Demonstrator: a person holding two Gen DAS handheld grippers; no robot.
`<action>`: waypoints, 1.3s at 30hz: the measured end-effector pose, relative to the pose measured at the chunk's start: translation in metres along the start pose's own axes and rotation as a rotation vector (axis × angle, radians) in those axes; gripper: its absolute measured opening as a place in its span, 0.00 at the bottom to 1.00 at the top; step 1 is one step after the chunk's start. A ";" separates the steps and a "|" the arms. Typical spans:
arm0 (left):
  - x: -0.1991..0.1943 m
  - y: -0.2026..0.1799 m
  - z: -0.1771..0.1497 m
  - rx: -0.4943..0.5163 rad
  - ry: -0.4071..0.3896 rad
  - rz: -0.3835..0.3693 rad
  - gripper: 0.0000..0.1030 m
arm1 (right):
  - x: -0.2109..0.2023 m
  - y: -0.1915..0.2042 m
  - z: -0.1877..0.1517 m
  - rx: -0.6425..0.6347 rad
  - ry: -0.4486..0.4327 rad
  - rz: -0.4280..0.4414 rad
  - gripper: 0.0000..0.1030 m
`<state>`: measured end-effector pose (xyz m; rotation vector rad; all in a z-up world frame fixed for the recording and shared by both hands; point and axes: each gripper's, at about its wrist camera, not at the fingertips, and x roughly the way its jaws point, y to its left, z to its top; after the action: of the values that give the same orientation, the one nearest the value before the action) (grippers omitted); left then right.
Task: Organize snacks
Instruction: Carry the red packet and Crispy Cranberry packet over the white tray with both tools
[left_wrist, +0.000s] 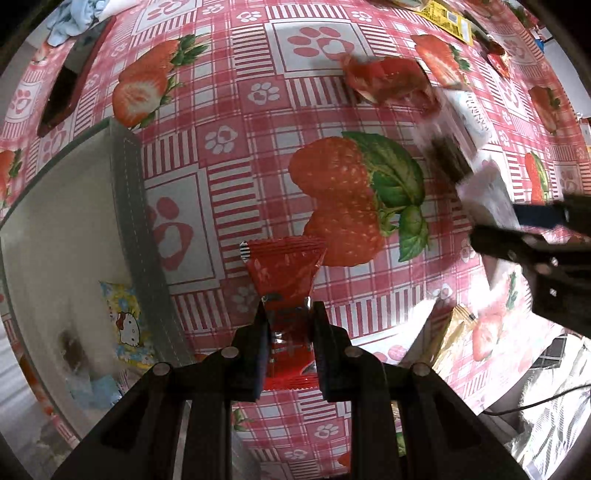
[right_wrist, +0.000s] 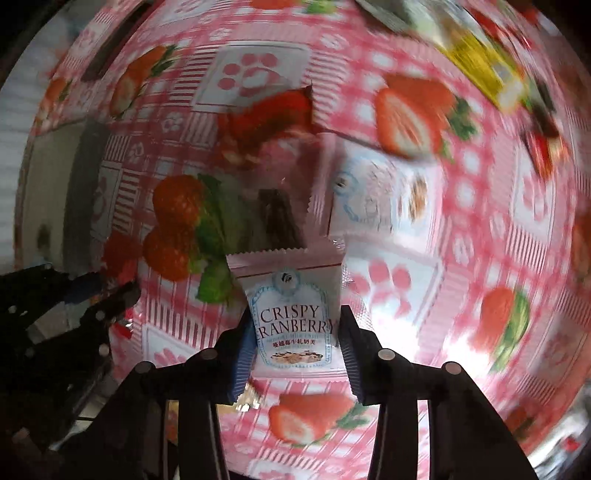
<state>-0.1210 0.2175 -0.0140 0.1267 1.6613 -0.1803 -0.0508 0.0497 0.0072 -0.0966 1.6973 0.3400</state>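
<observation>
The left gripper (left_wrist: 287, 310) is clamped tight on a red snack packet (left_wrist: 286, 273), held above the strawberry-print tabletop (left_wrist: 229, 206) just beside a grey-walled box (left_wrist: 129, 192) (a cartoon-cat packet (left_wrist: 127, 325) lies inside). The right gripper (right_wrist: 297, 325) pinches a white cranberry crisp packet (right_wrist: 291, 317); other snacks lie scattered beyond.

**Bench and its load**

The bench (left_wrist: 236, 155) wears a pink checked cloth printed with strawberries and paw marks. A grey-walled white tray (left_wrist: 127, 192) sits at its left edge. A red wrapper (left_wrist: 388, 79) lies toward the far side, with a white packet (left_wrist: 469, 114) just beside it. A yellow packet (left_wrist: 448, 16) lies at the far right corner. A dark flat object (left_wrist: 64, 98) rests at the far left.
</observation>
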 end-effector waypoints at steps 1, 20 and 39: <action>-0.002 0.000 -0.001 0.001 -0.001 0.000 0.23 | 0.000 -0.007 -0.006 0.037 0.002 0.025 0.43; -0.032 0.009 -0.016 0.026 -0.046 -0.052 0.23 | -0.029 -0.052 -0.101 0.383 0.002 0.222 0.43; -0.099 0.074 -0.040 -0.087 -0.187 -0.078 0.23 | -0.041 0.051 -0.053 0.191 -0.029 0.175 0.43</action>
<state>-0.1368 0.3006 0.0847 -0.0203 1.4854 -0.1736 -0.1081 0.0781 0.0617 0.1980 1.7053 0.3057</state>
